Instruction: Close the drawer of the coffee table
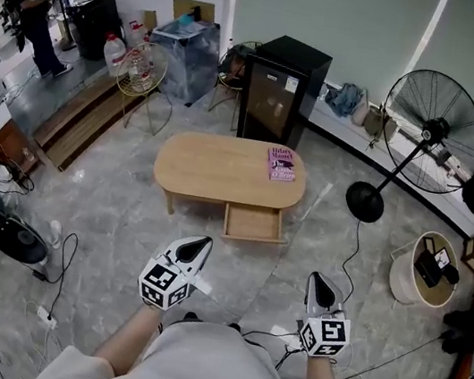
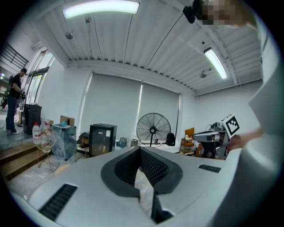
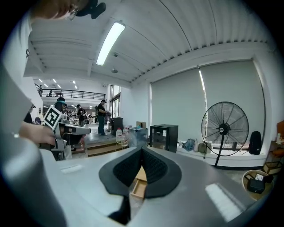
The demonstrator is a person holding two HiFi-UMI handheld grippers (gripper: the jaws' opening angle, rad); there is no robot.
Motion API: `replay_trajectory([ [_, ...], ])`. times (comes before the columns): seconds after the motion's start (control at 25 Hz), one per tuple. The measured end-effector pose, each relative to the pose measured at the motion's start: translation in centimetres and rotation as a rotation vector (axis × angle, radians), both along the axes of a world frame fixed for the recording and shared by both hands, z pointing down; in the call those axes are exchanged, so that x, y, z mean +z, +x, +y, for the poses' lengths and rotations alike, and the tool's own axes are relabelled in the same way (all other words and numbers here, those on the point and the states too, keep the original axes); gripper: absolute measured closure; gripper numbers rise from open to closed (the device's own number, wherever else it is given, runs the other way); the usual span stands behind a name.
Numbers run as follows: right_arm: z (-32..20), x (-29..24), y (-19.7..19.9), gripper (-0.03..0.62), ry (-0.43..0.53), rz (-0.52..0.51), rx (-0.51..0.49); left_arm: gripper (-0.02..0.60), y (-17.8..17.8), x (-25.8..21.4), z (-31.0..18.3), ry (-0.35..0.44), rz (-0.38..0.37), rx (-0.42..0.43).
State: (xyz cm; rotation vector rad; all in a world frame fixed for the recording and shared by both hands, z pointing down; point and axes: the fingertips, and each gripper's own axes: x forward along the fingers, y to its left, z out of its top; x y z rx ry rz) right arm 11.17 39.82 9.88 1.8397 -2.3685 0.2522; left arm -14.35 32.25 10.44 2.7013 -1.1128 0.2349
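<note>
Left fingers: the dark ribbed pads (image 2: 127,166) of the left gripper (image 1: 201,242) meet at their tips, closed on nothing.
Right fingers: the matching dark pads (image 3: 155,167) of the right gripper (image 1: 321,284) are pressed together too, and empty.
Drawer: the shallow light-wood drawer (image 1: 254,223) stands pulled out, ahead of both pairs of fingertips and well apart from them, roughly between their two lines. In the right gripper view it shows just below the closed tips.
Table: the oval light-wood coffee table (image 1: 214,167) lies beyond the drawer, further from the fingers.
Book: a pink paperback book (image 1: 281,165) rests on the tabletop, past the drawer's back end.
Done so far: nothing, judging by the layout. The drawer front sticks out clear of the table edge and neither gripper touches it.
Left to do: bring the fingers up to the drawer front, set the closed tips against it and push until it sits flush under the top.
</note>
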Motion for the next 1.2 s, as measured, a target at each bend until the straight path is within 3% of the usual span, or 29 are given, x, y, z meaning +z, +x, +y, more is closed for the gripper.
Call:
replay_trajectory([
  [0.64, 0.6, 3.1, 3.4, 0.583, -0.041, -0.019, -0.077, 0.574, 2.7, 2.1, 2.5, -0.034, -0.034, -0.068],
  [0.92, -1.0, 4.5, 3.3, 0.583, -0.062, -0.015, -0.084, 0.574, 2.8, 3.1, 0.7, -0.047, -0.036, -0.068],
  [1.2, -4.9, 4.0, 3.8, 0.583, -0.066, 0.014, -0.067, 0.574, 4.1, 3.1, -4.3, -0.051, -0.02, -0.035],
])
